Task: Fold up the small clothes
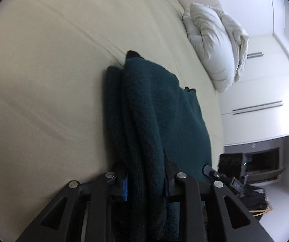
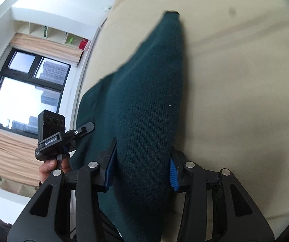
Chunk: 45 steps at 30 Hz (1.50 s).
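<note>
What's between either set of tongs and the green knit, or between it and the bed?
Nothing visible. The left tongs and right tongs are both clamped directly on the dark green knitted garment. The cream bed sheet around it is bare; the rumpled white pillow lies off to one side.

light: soft daylight from window (image 2: 25,92) | glare: blown-out panes | edges: fisheye-bent, dark vignette | blur: slight

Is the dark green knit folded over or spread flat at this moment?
Folded over: the green knit shows stacked layers and a rounded fold edge between the left tongs; the right tongs clamp its bunched end.
</note>
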Motion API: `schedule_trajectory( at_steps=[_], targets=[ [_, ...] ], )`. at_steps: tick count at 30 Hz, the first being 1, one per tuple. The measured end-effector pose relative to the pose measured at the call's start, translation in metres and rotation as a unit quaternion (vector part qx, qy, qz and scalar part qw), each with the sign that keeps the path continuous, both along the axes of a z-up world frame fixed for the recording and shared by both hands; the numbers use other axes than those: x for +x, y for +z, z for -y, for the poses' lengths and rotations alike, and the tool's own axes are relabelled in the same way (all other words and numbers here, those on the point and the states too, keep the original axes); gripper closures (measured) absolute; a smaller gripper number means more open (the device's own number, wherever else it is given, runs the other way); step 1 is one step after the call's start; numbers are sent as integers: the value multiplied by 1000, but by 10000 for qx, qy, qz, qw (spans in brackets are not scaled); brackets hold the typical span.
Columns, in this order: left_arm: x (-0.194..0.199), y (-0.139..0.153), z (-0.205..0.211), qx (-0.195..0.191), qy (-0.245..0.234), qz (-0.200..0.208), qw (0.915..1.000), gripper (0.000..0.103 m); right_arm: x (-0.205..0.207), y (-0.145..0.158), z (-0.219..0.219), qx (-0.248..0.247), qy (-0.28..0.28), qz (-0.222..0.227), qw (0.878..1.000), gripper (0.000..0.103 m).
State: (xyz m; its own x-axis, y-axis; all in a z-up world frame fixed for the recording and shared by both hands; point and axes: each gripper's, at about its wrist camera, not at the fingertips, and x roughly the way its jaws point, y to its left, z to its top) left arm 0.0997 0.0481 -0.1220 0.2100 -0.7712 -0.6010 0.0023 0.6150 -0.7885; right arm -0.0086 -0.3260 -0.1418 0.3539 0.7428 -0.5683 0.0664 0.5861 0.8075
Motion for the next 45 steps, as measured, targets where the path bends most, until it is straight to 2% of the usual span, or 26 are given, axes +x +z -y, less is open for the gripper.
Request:
schedule_trajectory(
  at_steps=[2, 8, 11, 13, 16, 19, 20, 23, 25, 26, 28, 30, 33, 35, 37, 40, 41, 42, 43, 44, 45],
  targets=[
    [-3, 4, 2, 84, 7, 84, 9999, 74, -9, -2, 5, 124, -101, 70, 9998, 61],
    [-15, 27, -4, 449, 219, 370, 9981, 73, -12, 16, 12, -85, -304, 84, 9995, 56],
    [-30, 55, -9, 917, 463, 810, 9914, 73, -25, 33, 27, -379, -581, 214, 9974, 56],
    [-44, 81, -10, 1095, 548, 1238, 9847, 72, -38, 49, 33, -281, -648, 429, 9966, 56],
    [-61, 104, 2, 1115, 394, 1699, 9783, 56, -53, 76, 26, 159, -484, 879, 9948, 56],
    [-70, 94, 25, 993, -29, 1671, 9809, 55, -57, 83, 3, 294, -97, 956, 9949, 56],
    [-71, 87, 31, 1027, -115, 1624, 9813, 55, -43, 85, -6, 354, 29, 905, 9953, 56],
    [-73, 57, 38, 1132, -216, 1374, 9838, 56, -46, 66, -26, 449, 251, 640, 9966, 56],
    [-72, 41, 32, 988, -163, 1252, 9871, 59, -46, 47, -42, 397, 292, 292, 9984, 58],
    [-76, 38, 29, 883, -143, 1266, 9879, 60, -46, 35, -36, 421, 282, 173, 9986, 58],
    [-78, 36, 23, 748, -151, 1316, 9884, 60, -52, 20, -28, 570, 261, 103, 9980, 59],
    [-82, 38, 19, 711, -152, 1391, 9876, 60, -63, 18, -19, 715, 175, 138, 9972, 59],
    [-91, 42, 14, 805, -39, 1480, 9857, 60, -57, 28, -15, 503, 140, 239, 9984, 58],
    [-97, 53, 14, 1035, 58, 1647, 9809, 58, -63, 43, -12, 230, 120, 367, 9990, 56],
    [-107, 70, 14, 1491, 192, 1972, 9688, 53, -54, 56, -17, -206, 90, 533, 9983, 56],
    [-127, 106, 16, 2078, 455, 2720, 9385, 32, -55, 93, -28, -1351, -11, 1167, 9839, 56],
    [-133, 119, 17, 2263, 563, 2976, 9258, 21, -57, 110, -36, -1728, -28, 1439, 9744, 56],
    [-141, 133, 19, 2487, 715, 3269, 9090, 15, -58, 122, -44, -2018, -86, 1651, 9654, 55],
    [-149, 146, 22, 2674, 884, 3553, 8913, 2, -58, 137, -50, -2337, -185, 1893, 9535, 51],
    [-159, 161, 24, 2853, 1091, 3869, 8701, 0, -57, 154, -61, -2690, -310, 2185, 9375, 48],
    [-165, 172, 27, 2982, 1238, 4081, 8540, 0, -59, 165, -67, -2924, -416, 2393, 9250, 35]
  ],
)
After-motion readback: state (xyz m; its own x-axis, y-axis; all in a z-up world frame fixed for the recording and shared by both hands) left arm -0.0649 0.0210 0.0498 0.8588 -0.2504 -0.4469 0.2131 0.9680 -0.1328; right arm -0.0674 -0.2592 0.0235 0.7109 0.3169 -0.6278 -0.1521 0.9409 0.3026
